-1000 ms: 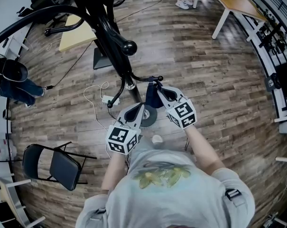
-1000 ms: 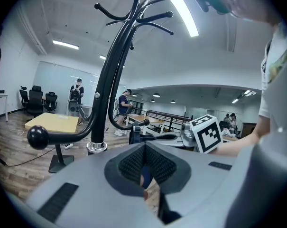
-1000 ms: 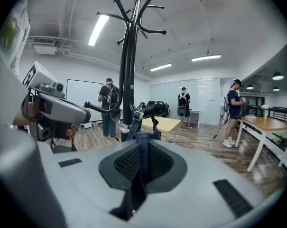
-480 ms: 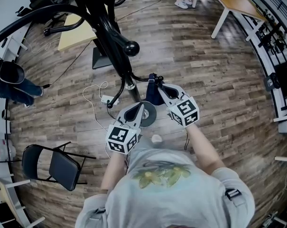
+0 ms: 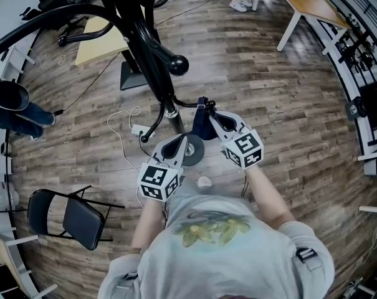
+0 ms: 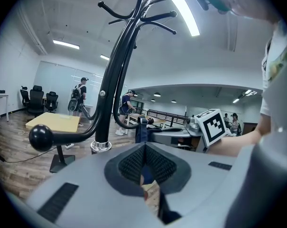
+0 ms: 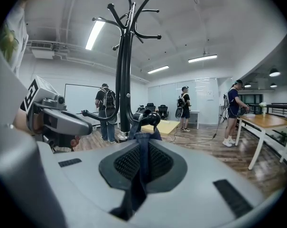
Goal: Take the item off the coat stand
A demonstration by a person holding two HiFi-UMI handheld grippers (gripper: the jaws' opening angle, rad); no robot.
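The black coat stand [image 5: 152, 55] rises at the upper left, with its pole [image 7: 123, 80] straight ahead in the right gripper view. A dark blue fabric item [image 5: 201, 127] hangs from a low knobbed hook [image 7: 152, 119]. My right gripper [image 5: 208, 113] is shut on its strap [image 7: 144, 137], which runs between the jaws [image 7: 142, 163] up to the hook. My left gripper [image 5: 186, 139] hovers just left of the item near the pole. Its jaws [image 6: 144, 151] are shut with nothing in them, and the blue item [image 6: 141, 133] shows beyond.
The stand's round base [image 5: 193, 152] lies on the wooden floor below the grippers. A white cable and power strip [image 5: 136, 129] lie to the left. A folding chair [image 5: 73, 217] stands lower left, and a wooden table [image 5: 303, 2] upper right. Several people stand in the background.
The right gripper has drifted slightly to the right with the strap still in it. The left gripper has barely moved.
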